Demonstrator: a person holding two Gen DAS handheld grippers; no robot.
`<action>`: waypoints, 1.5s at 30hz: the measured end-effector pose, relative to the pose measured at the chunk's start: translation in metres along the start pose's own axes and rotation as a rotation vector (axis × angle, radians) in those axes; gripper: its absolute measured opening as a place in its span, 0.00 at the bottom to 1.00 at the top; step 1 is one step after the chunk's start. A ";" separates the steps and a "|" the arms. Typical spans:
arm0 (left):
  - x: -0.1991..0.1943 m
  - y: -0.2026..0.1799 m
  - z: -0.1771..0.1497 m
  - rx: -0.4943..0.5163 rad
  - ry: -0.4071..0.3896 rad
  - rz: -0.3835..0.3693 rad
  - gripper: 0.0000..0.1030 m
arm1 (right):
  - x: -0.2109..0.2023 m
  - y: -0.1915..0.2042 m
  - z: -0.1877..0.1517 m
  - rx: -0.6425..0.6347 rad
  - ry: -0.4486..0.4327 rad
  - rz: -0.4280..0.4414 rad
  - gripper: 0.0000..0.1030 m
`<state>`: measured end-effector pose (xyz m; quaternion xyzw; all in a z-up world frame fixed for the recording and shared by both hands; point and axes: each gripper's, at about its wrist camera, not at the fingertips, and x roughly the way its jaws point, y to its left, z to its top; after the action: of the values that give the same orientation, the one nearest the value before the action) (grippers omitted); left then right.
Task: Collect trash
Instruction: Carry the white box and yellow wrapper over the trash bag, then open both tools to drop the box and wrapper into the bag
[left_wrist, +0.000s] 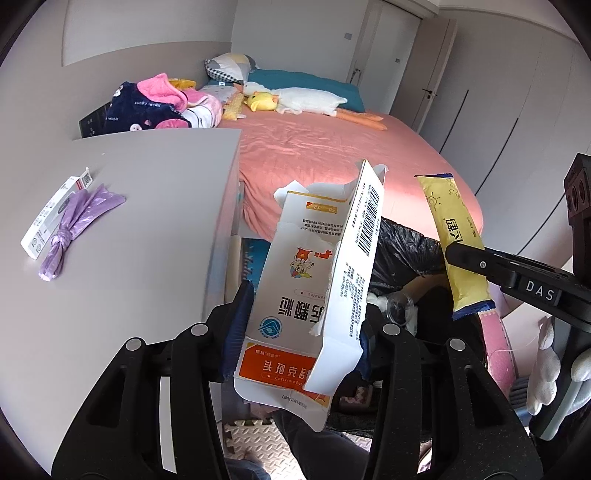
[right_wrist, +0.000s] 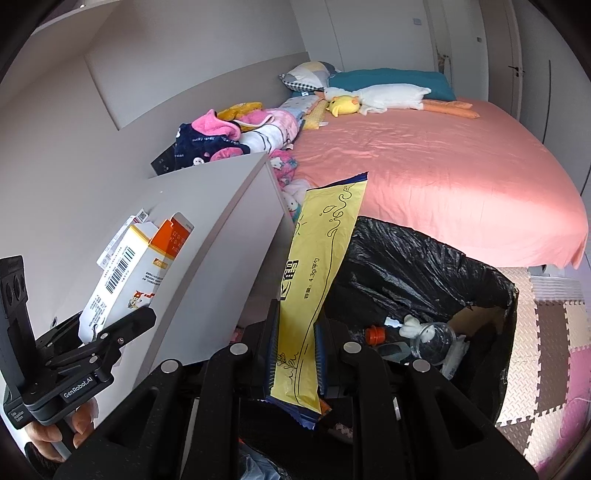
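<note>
My left gripper (left_wrist: 303, 332) has the torn white-and-orange medicine box (left_wrist: 314, 280) clamped between its blue pads, the box standing up and away from the jaws, just off the edge of the grey table (left_wrist: 147, 206). My right gripper (right_wrist: 295, 354) is closed tight on the yellow sachet (right_wrist: 314, 288), which sticks up between the fingers. Just beyond it sits the bin lined with a black bag (right_wrist: 406, 266), with scraps inside. A small white box (left_wrist: 51, 218) and a knotted purple bag (left_wrist: 74, 229) lie on the table.
</note>
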<state>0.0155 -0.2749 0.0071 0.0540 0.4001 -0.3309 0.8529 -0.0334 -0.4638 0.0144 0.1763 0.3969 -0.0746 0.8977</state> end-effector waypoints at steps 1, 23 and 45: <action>0.002 -0.002 0.000 0.006 0.005 -0.005 0.45 | -0.001 -0.005 0.000 0.004 -0.001 -0.007 0.18; 0.048 -0.076 -0.008 0.189 0.131 -0.038 0.94 | -0.025 -0.094 -0.009 0.194 -0.027 -0.216 0.67; 0.045 -0.032 -0.009 0.093 0.129 -0.001 0.94 | 0.002 -0.058 -0.005 0.130 0.000 -0.155 0.67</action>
<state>0.0114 -0.3198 -0.0257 0.1146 0.4387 -0.3452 0.8218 -0.0512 -0.5162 -0.0051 0.2028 0.4036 -0.1695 0.8759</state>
